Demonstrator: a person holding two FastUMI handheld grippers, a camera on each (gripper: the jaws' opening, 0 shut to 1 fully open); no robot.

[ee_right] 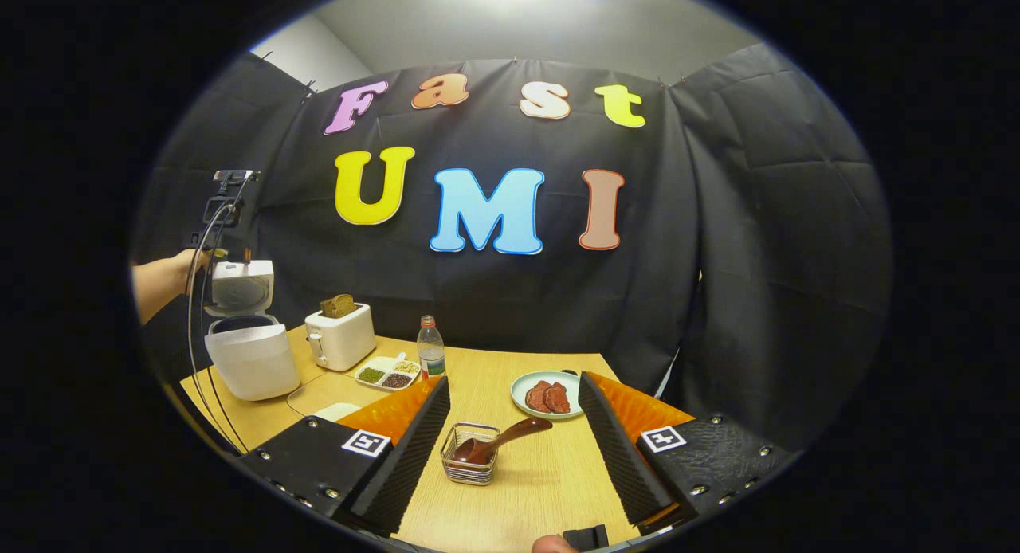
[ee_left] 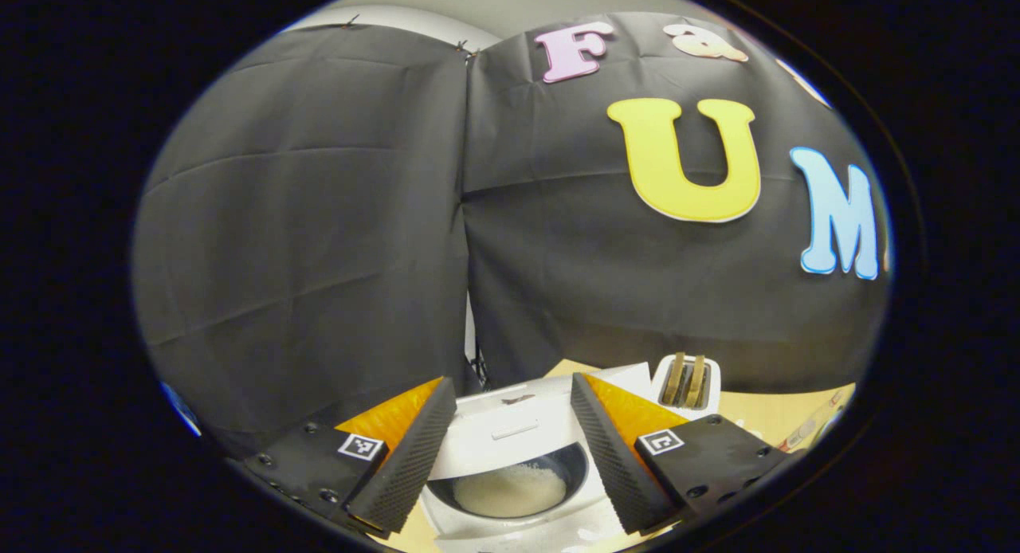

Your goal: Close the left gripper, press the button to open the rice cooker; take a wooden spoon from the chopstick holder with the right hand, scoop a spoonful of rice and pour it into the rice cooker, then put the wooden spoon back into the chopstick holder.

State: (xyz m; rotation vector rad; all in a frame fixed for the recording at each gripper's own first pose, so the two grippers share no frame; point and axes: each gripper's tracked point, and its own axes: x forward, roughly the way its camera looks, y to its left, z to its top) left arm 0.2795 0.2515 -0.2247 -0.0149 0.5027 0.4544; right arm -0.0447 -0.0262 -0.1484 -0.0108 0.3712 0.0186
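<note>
The white rice cooker (ee_left: 510,437) stands with its lid up, directly below and between the fingers of my open left gripper (ee_left: 510,382). Whitish grains (ee_left: 510,491) lie in its dark inner pot. In the right gripper view the cooker (ee_right: 251,362) stands at the table's far left with its lid (ee_right: 241,286) raised. A dark wooden spoon (ee_right: 502,440) rests in a small wire chopstick holder (ee_right: 472,465), handle leaning right. My open right gripper (ee_right: 514,379) hovers over the holder, with nothing between its fingers.
A white toaster (ee_right: 341,335) with bread stands right of the cooker, then a divided dish of grains (ee_right: 389,373), a water bottle (ee_right: 430,347) and a plate of meat (ee_right: 546,394). A hand (ee_right: 163,280) with hanging cables is beside the cooker lid. A white dish (ee_right: 335,410) peeks past my finger.
</note>
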